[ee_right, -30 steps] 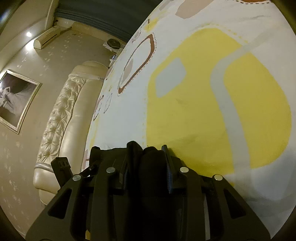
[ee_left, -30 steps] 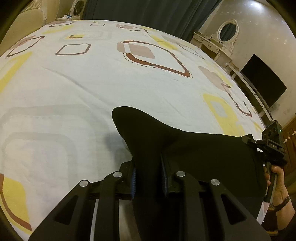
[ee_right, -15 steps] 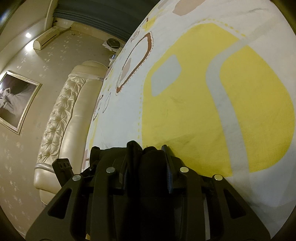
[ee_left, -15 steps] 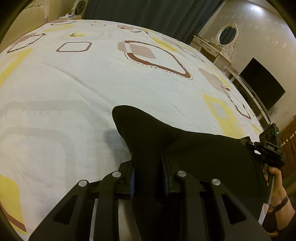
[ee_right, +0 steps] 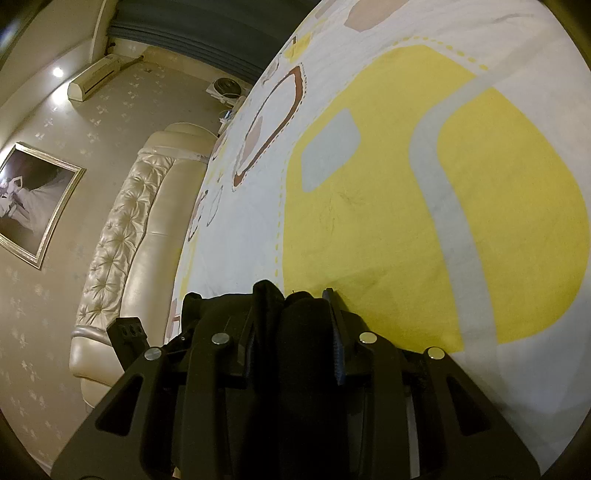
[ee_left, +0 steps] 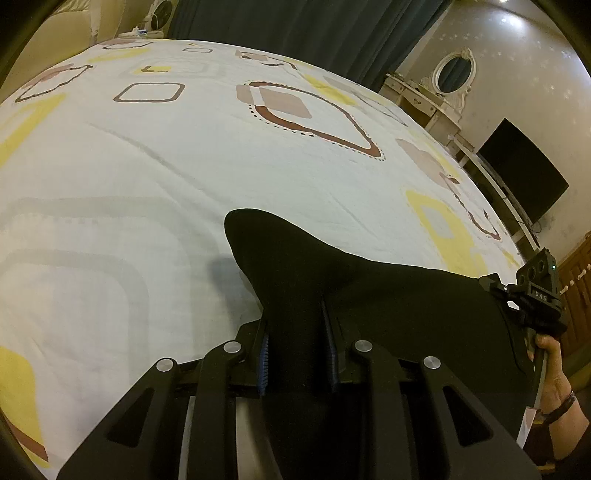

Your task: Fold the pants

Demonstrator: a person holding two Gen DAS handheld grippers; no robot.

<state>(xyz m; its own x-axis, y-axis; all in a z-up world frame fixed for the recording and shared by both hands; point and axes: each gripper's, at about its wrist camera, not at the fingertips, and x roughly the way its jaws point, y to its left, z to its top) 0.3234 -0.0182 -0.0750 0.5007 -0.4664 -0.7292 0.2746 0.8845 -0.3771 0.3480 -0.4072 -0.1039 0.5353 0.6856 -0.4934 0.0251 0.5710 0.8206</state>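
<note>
**Both tools clenched on the pants above the bed**

The left tool (ee_left: pixel 297 339) pinches a bunched fold of the black pants (ee_left: pixel 388 306) between its pads, a rounded flap poking out past the fingertips. The right tool (ee_right: pixel 295 317) grips another thick bunch of the same cloth. In the left view the pants stretch from the left tool across to the right tool, held in a hand (ee_left: pixel 554 365) beyond the cloth. Past the pants lies the patterned bed (ee_left: pixel 184 155); farther off stand a TV (ee_left: pixel 524 170) and curtain (ee_left: pixel 295 22).
</note>
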